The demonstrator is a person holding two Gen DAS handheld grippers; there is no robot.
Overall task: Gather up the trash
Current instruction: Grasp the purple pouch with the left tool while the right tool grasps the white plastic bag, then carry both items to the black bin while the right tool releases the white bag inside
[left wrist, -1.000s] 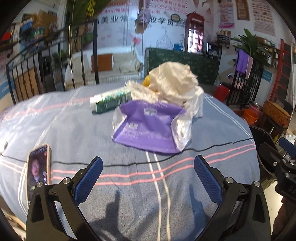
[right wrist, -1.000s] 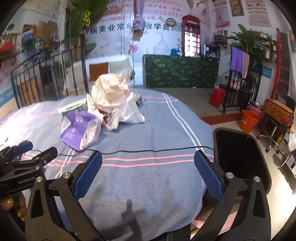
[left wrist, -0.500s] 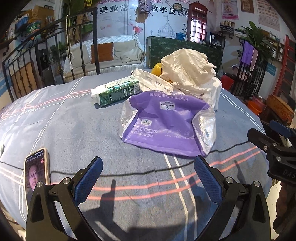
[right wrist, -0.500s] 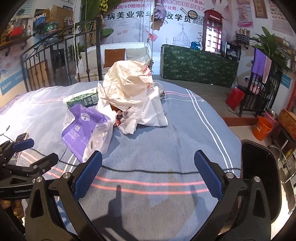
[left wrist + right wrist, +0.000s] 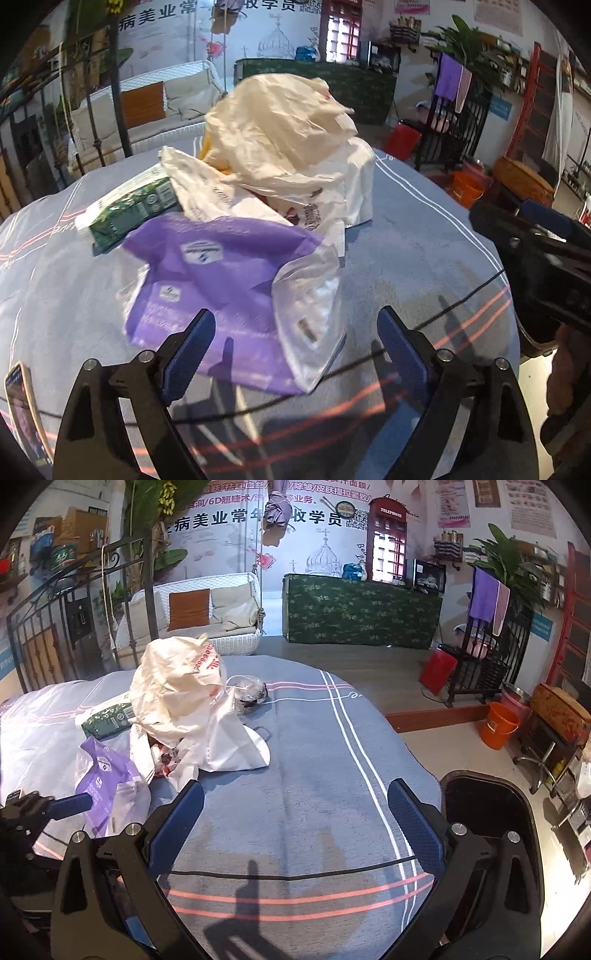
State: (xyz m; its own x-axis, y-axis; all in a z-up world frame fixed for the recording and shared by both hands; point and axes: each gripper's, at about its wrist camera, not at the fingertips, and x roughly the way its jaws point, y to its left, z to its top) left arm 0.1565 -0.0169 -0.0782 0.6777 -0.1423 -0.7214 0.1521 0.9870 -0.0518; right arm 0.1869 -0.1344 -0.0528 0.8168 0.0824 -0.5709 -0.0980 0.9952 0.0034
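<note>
The left gripper, jaws spread but just narrowing, is being aimed at the purple bag lying on the bedspread; its crumpled near edge is best pinched. The right gripper is being held spread, empty.

We see the trash heaped on the striped bedspread: a flattened purple-and-clear bag at the heap's near edge, a green carton on its side just behind, crumpled cream and white plastic bags piled highest, and a black bin standing open beside the bed.
</note>
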